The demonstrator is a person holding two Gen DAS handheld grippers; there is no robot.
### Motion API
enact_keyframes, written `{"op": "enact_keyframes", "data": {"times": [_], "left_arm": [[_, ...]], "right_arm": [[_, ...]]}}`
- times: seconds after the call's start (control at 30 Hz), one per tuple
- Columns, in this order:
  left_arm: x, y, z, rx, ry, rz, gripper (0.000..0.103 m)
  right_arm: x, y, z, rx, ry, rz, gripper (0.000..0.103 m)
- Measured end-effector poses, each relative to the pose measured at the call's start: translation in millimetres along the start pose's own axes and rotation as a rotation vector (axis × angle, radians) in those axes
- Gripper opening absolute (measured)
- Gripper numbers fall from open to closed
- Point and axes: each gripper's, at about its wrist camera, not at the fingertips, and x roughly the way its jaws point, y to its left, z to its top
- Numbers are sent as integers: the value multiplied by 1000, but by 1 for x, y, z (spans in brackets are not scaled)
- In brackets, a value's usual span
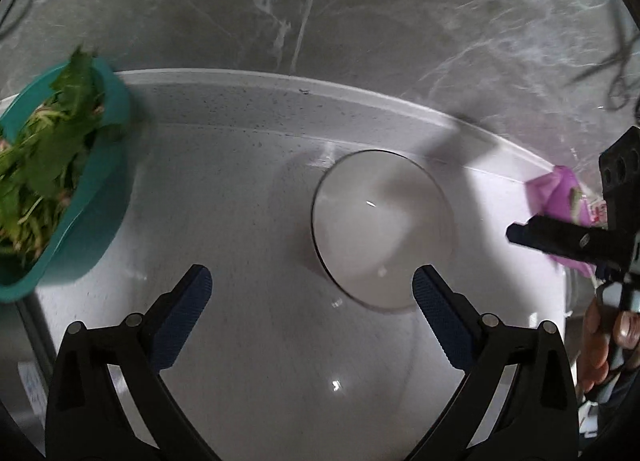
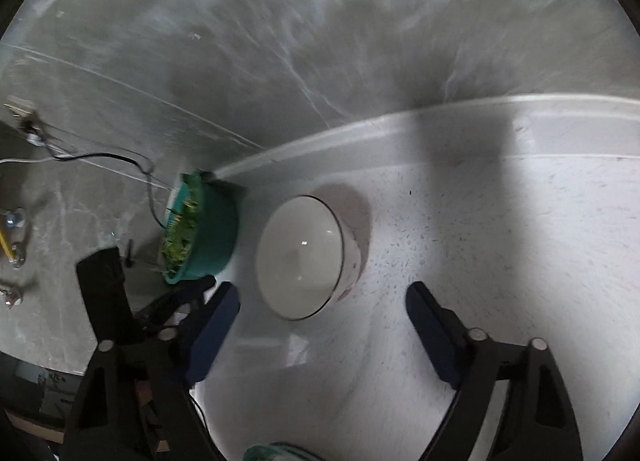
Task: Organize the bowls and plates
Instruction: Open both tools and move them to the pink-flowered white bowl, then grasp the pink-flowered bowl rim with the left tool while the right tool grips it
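Note:
A white bowl [image 1: 380,229] with a thin dark rim stands empty on the white round table [image 1: 240,181]. My left gripper [image 1: 312,285] hangs open just short of it, its right fingertip [image 1: 428,289] at the bowl's near edge. A teal bowl [image 1: 80,201] full of green leaves sits at the table's left edge. In the right wrist view the white bowl [image 2: 304,257] lies just ahead of my open right gripper [image 2: 324,297], with the teal bowl [image 2: 204,237] to its left. Nothing is held between either pair of fingers.
A pink packet [image 1: 560,189] lies at the table's right edge, behind the right gripper's black finger [image 1: 560,239]. Grey marble floor [image 2: 280,61] surrounds the table. Cables [image 2: 100,159] and small items lie on the floor at left. A hand [image 1: 600,341] shows at the right edge.

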Motion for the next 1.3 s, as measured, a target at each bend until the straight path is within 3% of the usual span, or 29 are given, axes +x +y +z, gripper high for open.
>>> {"op": "enact_keyframes", "data": {"times": [0.2, 0.27, 0.43, 0.57, 0.63, 0.67, 0.77, 0.83, 0.9, 1.3], "left_arm": [[33, 5, 19, 14, 21, -10, 101], [44, 8, 24, 18, 38, -9, 94], [68, 19, 28, 4, 73, -45, 55], [88, 20, 32, 9, 103, -73, 46], [95, 22, 32, 6, 119, -89, 26], [97, 21, 31, 2, 124, -91, 24], [99, 21, 27, 10, 127, -101, 19], [100, 14, 25, 22, 130, -93, 13], [103, 8, 25, 31, 132, -80, 12], [90, 0, 16, 22, 132, -68, 11]], "right_arm": [[38, -12, 7, 18, 50, -14, 79], [45, -16, 8, 26, 58, -6, 79], [57, -24, 10, 34, 77, -12, 73], [65, -27, 12, 34, 92, -13, 72], [70, -26, 13, 35, 101, -10, 68], [73, -27, 14, 31, 104, -13, 61], [79, -28, 14, 14, 120, -32, 40], [81, -29, 13, 15, 127, -26, 36], [82, -25, 14, 9, 126, -18, 25], [85, -14, 14, 6, 128, -37, 23]]}}
